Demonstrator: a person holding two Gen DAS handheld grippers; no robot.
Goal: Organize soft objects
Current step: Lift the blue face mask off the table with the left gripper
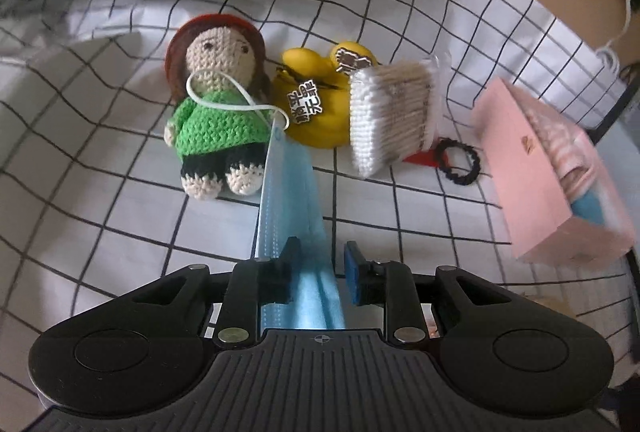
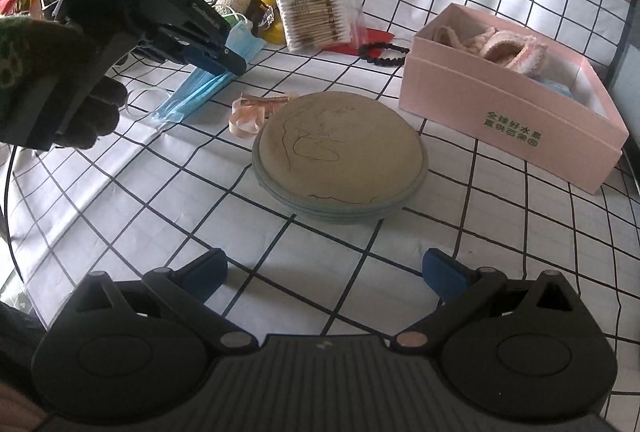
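Left gripper [image 1: 318, 272] pinches the blue face mask [image 1: 284, 203] between its fingers; limp, light, droops ahead. Grip mid-pleat, not earloop. Right gripper [image 2: 324, 272] wide open, empty; round pouch [image 2: 340, 155] ahead.

- Mask [image 1: 294, 191]: near end hidden under left tongs [image 1: 318, 268]; grip unclear.
- Box [image 1: 560, 167]: blurred at right edge, contents unreadable.
- Duck [image 2: 271, 17]: mostly hidden behind swabs [image 2: 316, 15].
- Red item [image 1: 420, 156]: mostly under swabs, unidentifiable.
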